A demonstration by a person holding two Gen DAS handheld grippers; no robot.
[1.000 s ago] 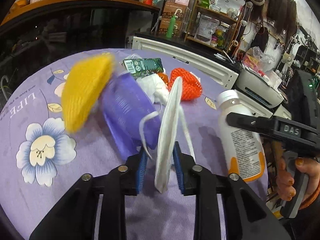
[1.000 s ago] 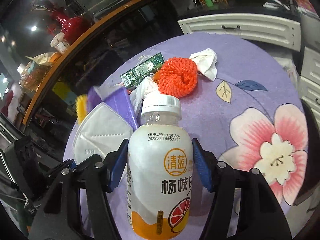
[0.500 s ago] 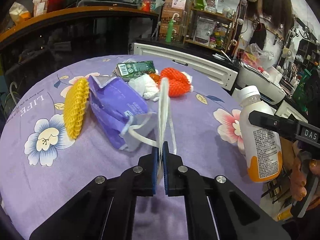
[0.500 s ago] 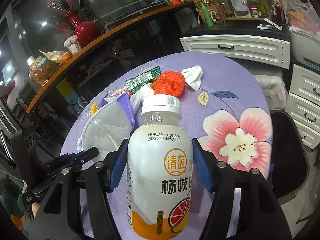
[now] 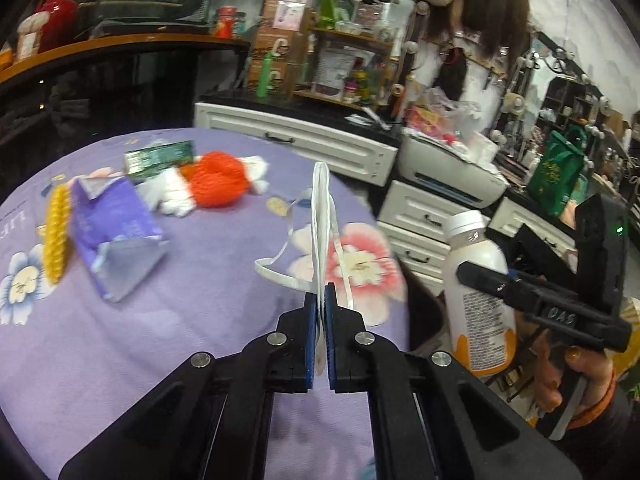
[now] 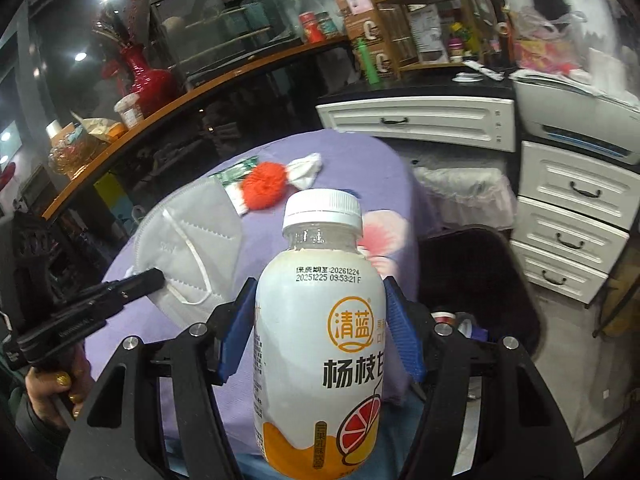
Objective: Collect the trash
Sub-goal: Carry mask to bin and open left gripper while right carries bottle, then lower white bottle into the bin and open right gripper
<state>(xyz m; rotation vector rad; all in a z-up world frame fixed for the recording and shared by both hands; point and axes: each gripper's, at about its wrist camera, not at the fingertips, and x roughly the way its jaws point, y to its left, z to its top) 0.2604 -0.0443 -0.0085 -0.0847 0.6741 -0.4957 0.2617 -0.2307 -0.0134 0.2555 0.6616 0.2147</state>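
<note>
On the far left of the table (image 5: 168,340), under its purple flowered cloth, lies a yellow foam net (image 5: 56,236). It looks springy and nearly weightless, and a pinch anywhere on its mesh should do. Just right of it a purple pouch (image 5: 114,236) lies crumpled flat. It is probably thin, slick film, best taken by a raised fold, not by its flat face. Farther back sit a green carton (image 5: 158,158), some white tissue (image 5: 170,196) and an orange foam net (image 5: 218,178), bunched close together. All are soft or light, so a grab at one may well drag its neighbours.

Near the middle, the left hand-held gripper (image 5: 320,300) is clamped shut on the lower edge of a white face mask (image 5: 322,216), which stands edge-on above the table with its ear loops dangling. The mask is limp and light. The edge grip looks enough, though the loose loops could snag on something.

To the right, off the table's edge, the right hand-held gripper (image 6: 320,336) holds a white bottle (image 6: 320,352) upright by its belly, blue pads pressed on both sides. The bottle is rigid and smooth, so a mid-body grip below the shoulder suits it. Whether it is full or empty I cannot tell.
</note>
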